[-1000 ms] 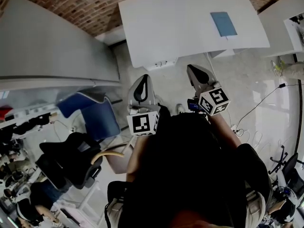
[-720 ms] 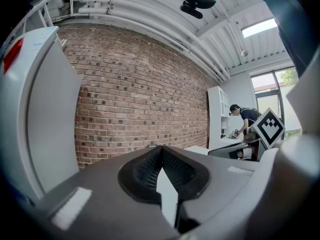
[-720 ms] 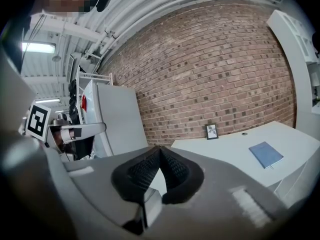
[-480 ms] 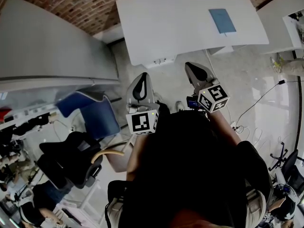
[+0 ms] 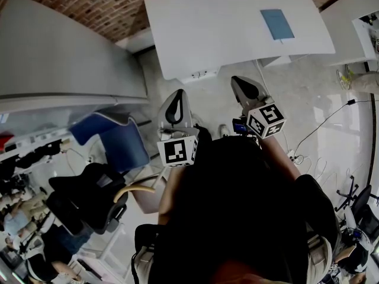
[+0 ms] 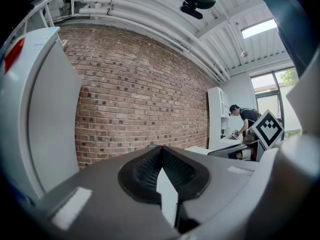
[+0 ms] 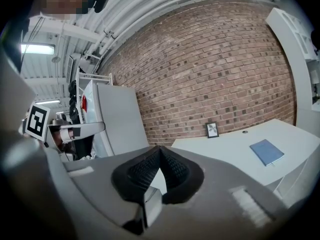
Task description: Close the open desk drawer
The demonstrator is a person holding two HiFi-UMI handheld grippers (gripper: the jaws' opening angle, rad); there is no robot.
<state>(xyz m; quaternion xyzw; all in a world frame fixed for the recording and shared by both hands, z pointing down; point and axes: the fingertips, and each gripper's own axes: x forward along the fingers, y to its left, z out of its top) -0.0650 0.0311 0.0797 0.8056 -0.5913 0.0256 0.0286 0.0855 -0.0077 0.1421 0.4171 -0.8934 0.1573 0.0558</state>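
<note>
Desk drawer (image 5: 199, 76): one; notebook (image 5: 278, 25): one

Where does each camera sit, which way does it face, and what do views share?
Head view: on the person's head, steeply down onto left gripper, right gripper, torso, white desk.
Left gripper view: on that gripper, facing the brick wall; shut jaws show.
Right gripper view: on that gripper, facing desk and blue notebook; shut jaws show.
Head and right gripper views share desk, notebook.

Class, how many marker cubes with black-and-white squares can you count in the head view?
2. One cube sits on the left gripper; the other on the right gripper, to its right. None appears hidden.
</note>
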